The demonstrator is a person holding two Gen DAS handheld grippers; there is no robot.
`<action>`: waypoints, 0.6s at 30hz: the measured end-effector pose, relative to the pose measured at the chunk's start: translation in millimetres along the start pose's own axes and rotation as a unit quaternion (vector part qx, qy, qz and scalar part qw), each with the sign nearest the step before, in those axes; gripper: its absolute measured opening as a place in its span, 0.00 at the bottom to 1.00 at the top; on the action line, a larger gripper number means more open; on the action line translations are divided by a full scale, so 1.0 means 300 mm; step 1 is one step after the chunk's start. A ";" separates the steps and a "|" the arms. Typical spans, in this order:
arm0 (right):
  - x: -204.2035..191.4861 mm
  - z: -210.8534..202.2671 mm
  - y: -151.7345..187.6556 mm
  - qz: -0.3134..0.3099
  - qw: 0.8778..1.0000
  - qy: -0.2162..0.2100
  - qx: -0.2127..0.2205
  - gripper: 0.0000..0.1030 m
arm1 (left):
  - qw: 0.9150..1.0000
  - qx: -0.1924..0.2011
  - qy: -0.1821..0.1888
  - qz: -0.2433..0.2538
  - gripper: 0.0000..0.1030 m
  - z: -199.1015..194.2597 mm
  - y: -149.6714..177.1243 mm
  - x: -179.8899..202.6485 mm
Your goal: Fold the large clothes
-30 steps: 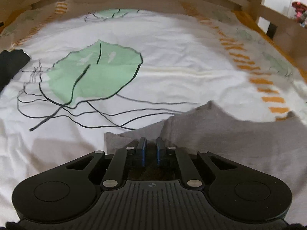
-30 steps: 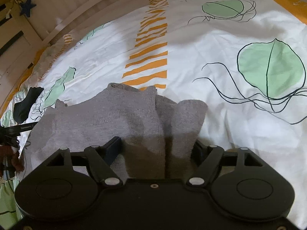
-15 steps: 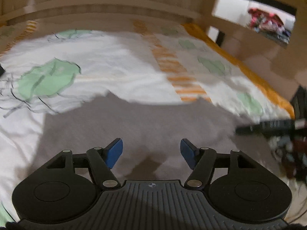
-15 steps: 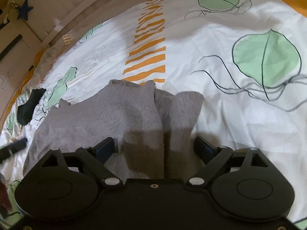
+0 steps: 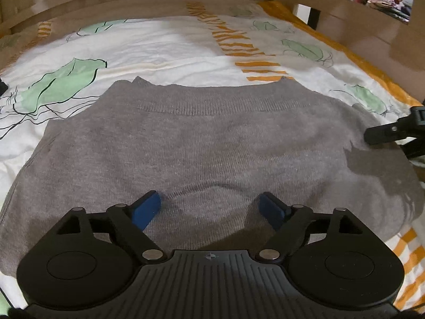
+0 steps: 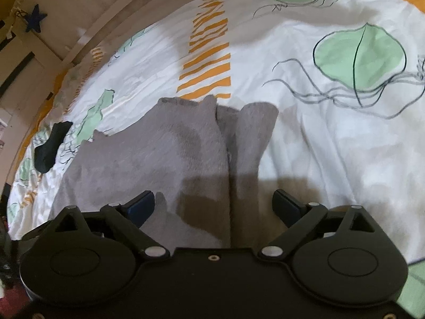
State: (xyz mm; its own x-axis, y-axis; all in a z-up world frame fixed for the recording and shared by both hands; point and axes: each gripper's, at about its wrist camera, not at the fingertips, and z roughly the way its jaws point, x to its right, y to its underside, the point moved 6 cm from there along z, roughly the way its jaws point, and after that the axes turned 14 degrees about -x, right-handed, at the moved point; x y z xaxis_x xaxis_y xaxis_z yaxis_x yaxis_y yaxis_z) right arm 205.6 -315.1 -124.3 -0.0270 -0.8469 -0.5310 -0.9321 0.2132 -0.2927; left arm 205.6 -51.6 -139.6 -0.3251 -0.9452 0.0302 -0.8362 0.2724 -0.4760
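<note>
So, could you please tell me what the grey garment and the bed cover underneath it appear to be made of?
The grey garment looks like a soft matte knit, perhaps wool or cotton: fine ribbing shows along its far band. The bed cover appears to be thin woven cotton with a printed pattern, judging by its fine creases and flat, slightly smooth surface. Neither fibre can be confirmed by sight.

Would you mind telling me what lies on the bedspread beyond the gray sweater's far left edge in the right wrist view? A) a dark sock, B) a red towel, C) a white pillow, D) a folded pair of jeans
A: a small dark sock lies on the white printed bedspread, just past the left edge of the gray sweater.
</note>
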 end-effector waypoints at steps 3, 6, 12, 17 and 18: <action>-0.002 -0.006 0.028 0.010 1.000 -0.025 -0.009 0.97 | 1.000 -0.003 -0.003 0.008 0.84 0.001 0.010 0.012; -0.004 -0.009 0.063 0.029 0.998 -0.060 -0.021 0.97 | 1.000 -0.005 -0.003 0.014 0.88 0.003 0.018 0.017; -0.023 -0.003 0.117 0.046 0.994 -0.090 -0.036 0.99 | 1.000 -0.011 0.016 0.016 0.97 -0.003 0.021 0.027; -0.021 0.015 0.108 0.062 0.993 -0.096 -0.033 1.00 | 0.998 0.018 0.062 -0.019 0.82 -0.083 0.022 0.037; -0.020 0.016 0.109 0.065 0.993 -0.098 -0.032 1.00 | 0.996 0.028 0.082 -0.022 0.80 -0.102 0.026 0.047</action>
State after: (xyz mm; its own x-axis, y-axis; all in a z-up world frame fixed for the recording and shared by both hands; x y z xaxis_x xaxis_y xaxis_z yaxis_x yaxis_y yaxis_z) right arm 177.1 -300.9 -134.5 -0.0842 -0.7019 -0.7073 -0.9466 0.2781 -0.1633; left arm 181.1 -57.4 -116.0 -0.3596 -0.9129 0.1932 -0.8274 0.2162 -0.5183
